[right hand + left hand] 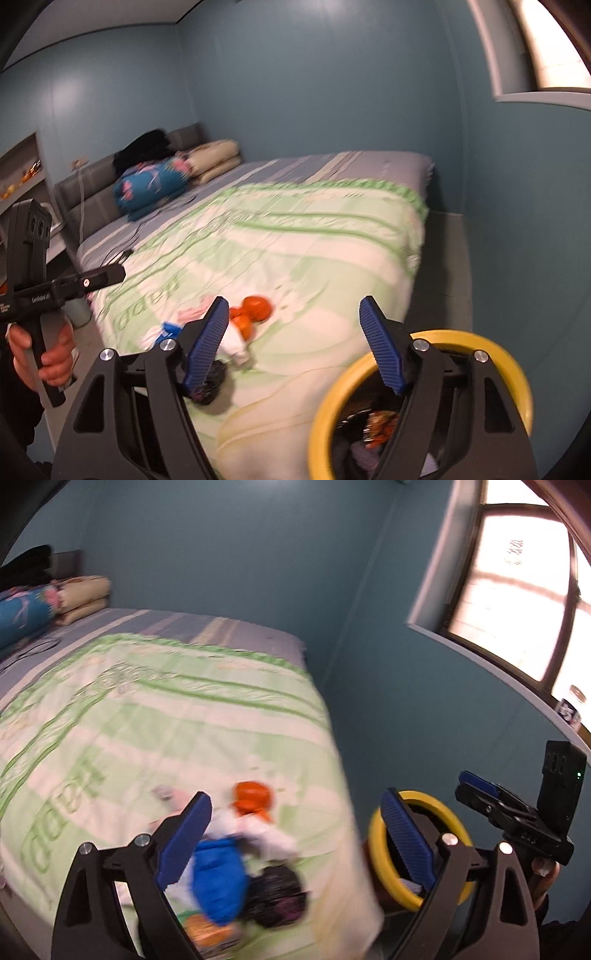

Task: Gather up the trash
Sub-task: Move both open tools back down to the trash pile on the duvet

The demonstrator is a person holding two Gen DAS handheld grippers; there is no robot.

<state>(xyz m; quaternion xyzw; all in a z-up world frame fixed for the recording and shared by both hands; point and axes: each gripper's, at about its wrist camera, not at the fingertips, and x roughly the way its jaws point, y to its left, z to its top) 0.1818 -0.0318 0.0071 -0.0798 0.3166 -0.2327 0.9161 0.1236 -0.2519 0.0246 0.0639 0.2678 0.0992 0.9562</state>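
Both grippers' fingers (295, 347) gape, released, above blurred orange, blue, white trash (236, 853) on bed (184, 720).

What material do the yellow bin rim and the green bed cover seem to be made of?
Yellow bin rim: probably plastic, smooth with an even colour and a slight sheen. Green bed cover: cloth, likely quilted cotton or polyester, matte, with stitched lines and soft folds at the edge.

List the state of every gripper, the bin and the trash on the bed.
left gripper: open, empty
right gripper: open, empty
yellow-rimmed bin: beside the bed, trash already inside
trash pile: loose on the bedspread, not yet collected
bedspread: spread flat over the bed
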